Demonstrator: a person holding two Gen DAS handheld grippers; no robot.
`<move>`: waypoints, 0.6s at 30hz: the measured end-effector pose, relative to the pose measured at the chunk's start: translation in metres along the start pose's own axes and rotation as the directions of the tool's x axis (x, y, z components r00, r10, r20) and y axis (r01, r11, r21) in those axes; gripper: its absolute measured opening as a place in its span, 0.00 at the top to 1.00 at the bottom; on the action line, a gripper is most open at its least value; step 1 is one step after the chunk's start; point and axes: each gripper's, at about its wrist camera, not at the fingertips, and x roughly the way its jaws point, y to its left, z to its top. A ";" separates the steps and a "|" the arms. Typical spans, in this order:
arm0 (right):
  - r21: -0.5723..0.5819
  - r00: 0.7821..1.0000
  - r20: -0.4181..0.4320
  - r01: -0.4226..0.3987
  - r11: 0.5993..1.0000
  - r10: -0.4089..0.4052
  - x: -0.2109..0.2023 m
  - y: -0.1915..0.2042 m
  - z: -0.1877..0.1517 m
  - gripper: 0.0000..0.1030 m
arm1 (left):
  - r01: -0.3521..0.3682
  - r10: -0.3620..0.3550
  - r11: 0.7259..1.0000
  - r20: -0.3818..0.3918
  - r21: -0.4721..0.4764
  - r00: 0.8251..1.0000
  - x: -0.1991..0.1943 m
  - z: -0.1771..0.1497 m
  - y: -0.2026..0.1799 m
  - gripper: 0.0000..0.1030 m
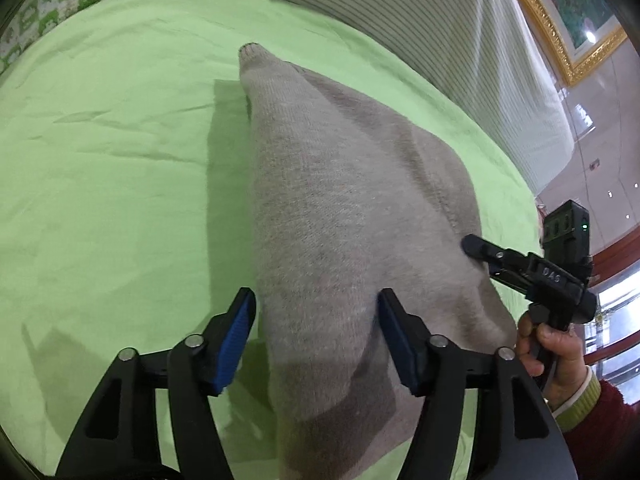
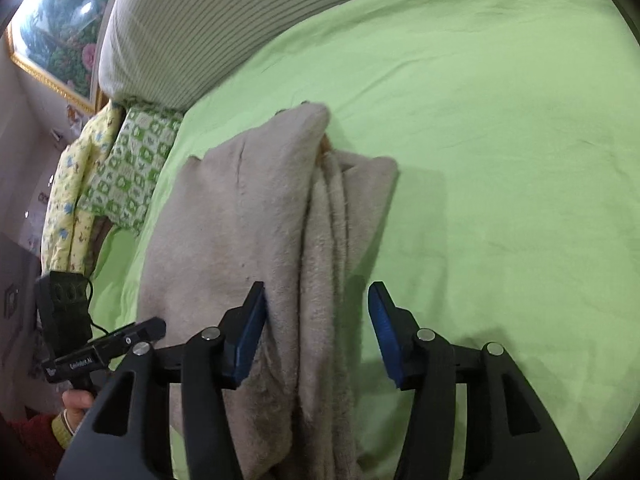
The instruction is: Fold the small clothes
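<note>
While both cameras look down on the green sheet (image 1: 104, 152), the left gripper (image 1: 316, 330) stands wide, its blue pads astride the near edge of the grey knit garment (image 1: 340, 208) without pressing it. From the right gripper (image 2: 316, 332), also spread and gripping nothing, the same garment (image 2: 248, 216) shows stacked folded layers along one side, unseen from the left. Only the left view catches the hand (image 1: 552, 344) on the other tool. Farther off lie a striped pillow (image 2: 188, 32) and patterned bedding (image 2: 132, 160); the garment's nearest part is cut off.

Black fingers (image 1: 390, 332), blue pads; red sleeve (image 1: 612, 412), yellow-green cuff.
</note>
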 end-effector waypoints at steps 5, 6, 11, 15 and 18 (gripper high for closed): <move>0.008 0.995 0.076 0.057 0.998 -0.057 -0.031 0.008 -0.007 0.49 | -0.020 0.021 1.000 0.005 -0.015 1.000 -0.020 -0.013 0.009 0.34; 0.004 0.993 0.099 0.063 0.998 -0.063 -0.038 0.011 -0.010 0.49 | -0.026 0.026 1.000 0.009 -0.014 1.000 -0.027 -0.018 0.012 0.34; -0.040 0.979 0.197 0.067 0.997 -0.058 -0.081 0.035 -0.030 0.55 | -0.027 0.028 1.000 0.037 -0.015 0.999 -0.058 -0.034 0.017 0.34; -0.113 0.982 0.179 0.073 0.991 -0.052 -0.090 0.060 -0.048 0.74 | -0.006 0.006 1.000 0.051 0.010 0.999 -0.075 -0.044 0.011 0.34; -0.129 0.986 0.164 0.053 0.990 -0.032 -0.091 0.070 -0.063 0.76 | -0.002 -0.001 0.998 0.058 0.058 0.998 -0.083 -0.052 -0.002 0.34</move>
